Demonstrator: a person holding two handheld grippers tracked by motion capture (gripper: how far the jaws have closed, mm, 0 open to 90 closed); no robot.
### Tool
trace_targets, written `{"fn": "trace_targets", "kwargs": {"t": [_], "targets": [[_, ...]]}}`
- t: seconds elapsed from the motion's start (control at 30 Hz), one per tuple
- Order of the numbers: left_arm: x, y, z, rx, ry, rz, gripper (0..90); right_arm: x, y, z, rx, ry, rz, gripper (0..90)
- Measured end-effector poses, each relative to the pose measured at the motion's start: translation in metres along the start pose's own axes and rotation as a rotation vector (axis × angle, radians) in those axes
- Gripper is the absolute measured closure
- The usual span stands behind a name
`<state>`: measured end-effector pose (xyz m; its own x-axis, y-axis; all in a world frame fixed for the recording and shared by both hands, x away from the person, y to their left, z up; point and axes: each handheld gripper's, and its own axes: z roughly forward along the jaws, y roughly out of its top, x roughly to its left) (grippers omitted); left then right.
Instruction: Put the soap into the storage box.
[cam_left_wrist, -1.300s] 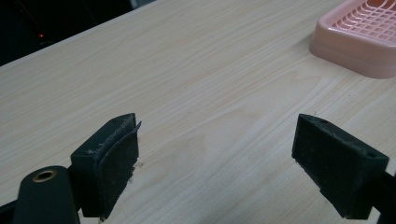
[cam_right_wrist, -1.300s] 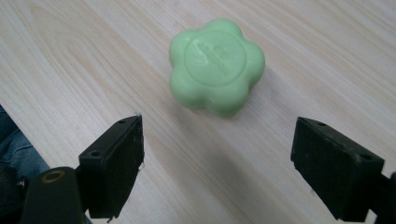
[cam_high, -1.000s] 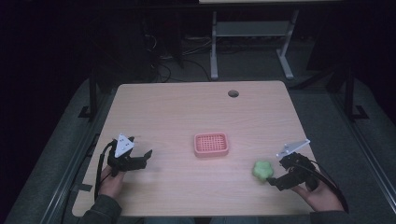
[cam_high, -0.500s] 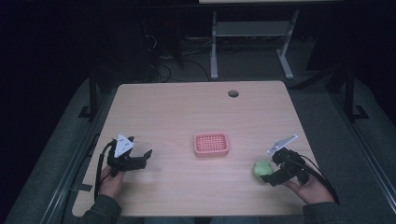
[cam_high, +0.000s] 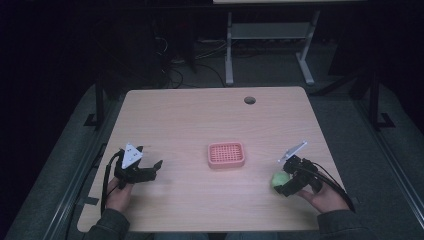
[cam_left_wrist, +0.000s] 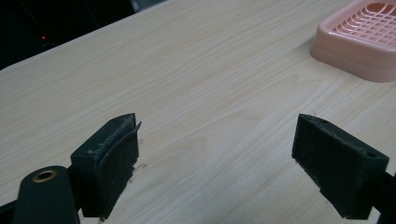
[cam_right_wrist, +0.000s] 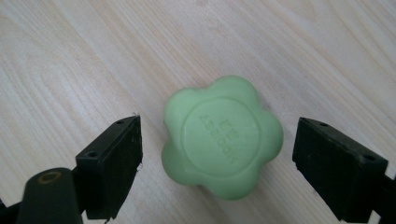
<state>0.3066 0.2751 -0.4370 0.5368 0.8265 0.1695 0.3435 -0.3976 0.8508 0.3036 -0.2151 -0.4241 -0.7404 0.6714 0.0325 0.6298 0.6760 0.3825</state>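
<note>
I read the soap (cam_right_wrist: 223, 137) as pale green, flower-shaped, with embossed lettering in the same green. The tray (cam_high: 226, 154) is salmon pink with a grid pattern. The desk (cam_high: 200, 120) shows light wood grain. Both tongs, left (cam_left_wrist: 219, 163) and right (cam_right_wrist: 219, 168), have matte black jaws.

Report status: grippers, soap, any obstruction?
Right gripper open, jaws straddling green soap, not touching. Left gripper open, empty, over bare table. Pink soap dish apart, nothing in the way.

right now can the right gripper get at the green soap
Probably yes. The right gripper is open, its jaws standing either side of the green soap with gaps on both sides, and nothing lies between them on the table.
</note>
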Motion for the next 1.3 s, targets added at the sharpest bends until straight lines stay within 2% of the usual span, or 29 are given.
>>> {"fn": "trace_targets", "kwargs": {"t": [0.3, 0.83, 1.3], "targets": [[0.000, 0.000, -0.001, -0.001, 0.001, -0.003, 14.2, 0.000, 0.006, 0.012, 0.053, -0.005, -0.010, 15.7], [0.000, 0.000, -0.001, -0.001, 0.001, 0.000, 14.2, 0.000, 0.006, 0.022, 0.091, -0.014, -0.012, 18.9], [0.000, 0.000, -0.001, -0.002, 0.001, -0.001, 14.2, 0.002, 0.006, 0.021, 0.105, -0.027, -0.022, 21.5]]}}
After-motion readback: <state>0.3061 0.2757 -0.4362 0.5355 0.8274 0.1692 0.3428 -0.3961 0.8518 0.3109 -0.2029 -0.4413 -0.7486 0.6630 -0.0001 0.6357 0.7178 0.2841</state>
